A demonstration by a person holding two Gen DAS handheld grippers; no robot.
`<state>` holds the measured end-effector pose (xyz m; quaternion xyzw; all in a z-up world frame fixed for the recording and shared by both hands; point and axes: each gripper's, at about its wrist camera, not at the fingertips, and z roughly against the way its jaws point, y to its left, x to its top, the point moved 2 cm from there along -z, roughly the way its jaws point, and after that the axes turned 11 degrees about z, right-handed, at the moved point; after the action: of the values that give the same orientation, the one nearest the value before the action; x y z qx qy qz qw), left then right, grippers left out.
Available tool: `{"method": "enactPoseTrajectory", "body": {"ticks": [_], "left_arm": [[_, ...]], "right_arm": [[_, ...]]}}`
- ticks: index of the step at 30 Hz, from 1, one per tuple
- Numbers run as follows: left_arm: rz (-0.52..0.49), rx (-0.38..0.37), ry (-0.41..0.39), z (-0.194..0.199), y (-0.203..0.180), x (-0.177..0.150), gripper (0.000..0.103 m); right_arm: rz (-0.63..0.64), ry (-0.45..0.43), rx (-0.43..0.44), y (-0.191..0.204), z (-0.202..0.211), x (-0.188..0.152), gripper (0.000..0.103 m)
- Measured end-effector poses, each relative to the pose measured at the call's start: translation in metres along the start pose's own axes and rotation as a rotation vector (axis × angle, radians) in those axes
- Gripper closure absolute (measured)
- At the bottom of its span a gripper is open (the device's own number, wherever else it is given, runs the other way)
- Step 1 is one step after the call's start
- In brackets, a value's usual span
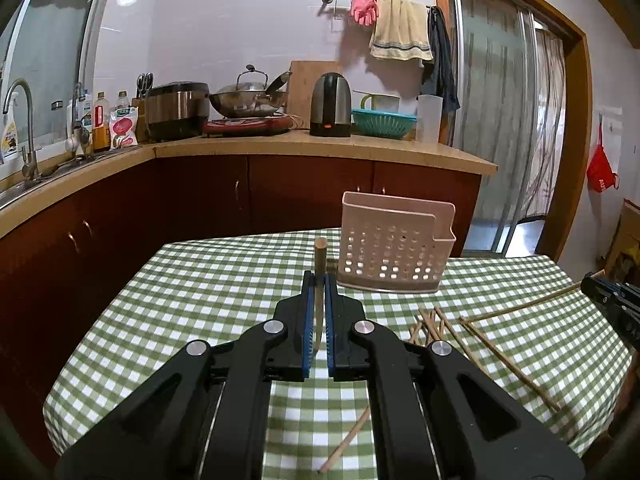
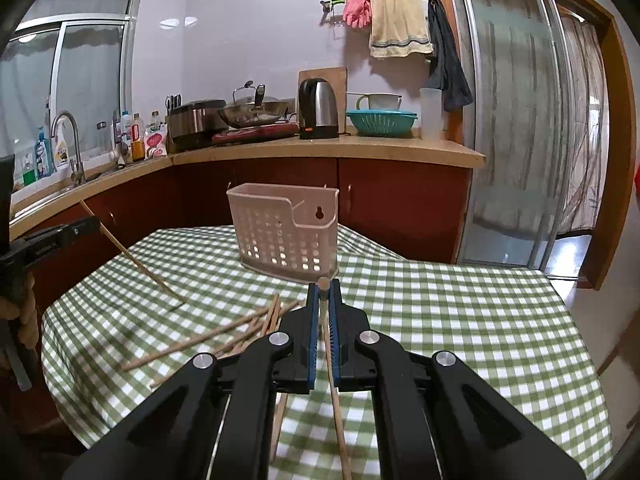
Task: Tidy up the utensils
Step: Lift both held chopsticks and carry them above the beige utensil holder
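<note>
My left gripper [image 1: 319, 278] is shut on a wooden chopstick [image 1: 320, 254] whose blunt end sticks out past the blue pads, just left of the pale pink perforated utensil basket [image 1: 396, 244]. In the right wrist view that gripper [image 2: 94, 222] is at the left, its chopstick [image 2: 132, 258] slanting down to the cloth. My right gripper [image 2: 324, 290] is shut on another chopstick [image 2: 338, 420], its end showing at the fingertips, in front of the basket [image 2: 284, 232]. The left wrist view shows the right gripper [image 1: 596, 282] at the right edge with its chopstick [image 1: 520, 307].
Several loose chopsticks [image 2: 240, 332] lie in a pile on the green checked tablecloth [image 2: 460, 320], between the two grippers [image 1: 432, 324]. Behind the table runs a kitchen counter [image 1: 320, 146] with a kettle, a wok and a sink. A sliding door is at the right.
</note>
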<state>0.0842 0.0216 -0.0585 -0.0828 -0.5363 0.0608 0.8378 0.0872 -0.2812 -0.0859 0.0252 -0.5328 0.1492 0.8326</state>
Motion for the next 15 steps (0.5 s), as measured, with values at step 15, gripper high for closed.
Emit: {"method": "enactPoseTrajectory", "body": {"ticks": [15], "left_arm": [[-0.003,-0.025,-0.025,-0.026,0.0,0.023,0.097]], "right_arm": [[0.046,-0.057,0.01,-0.001,-0.035,0.042,0.097]]}}
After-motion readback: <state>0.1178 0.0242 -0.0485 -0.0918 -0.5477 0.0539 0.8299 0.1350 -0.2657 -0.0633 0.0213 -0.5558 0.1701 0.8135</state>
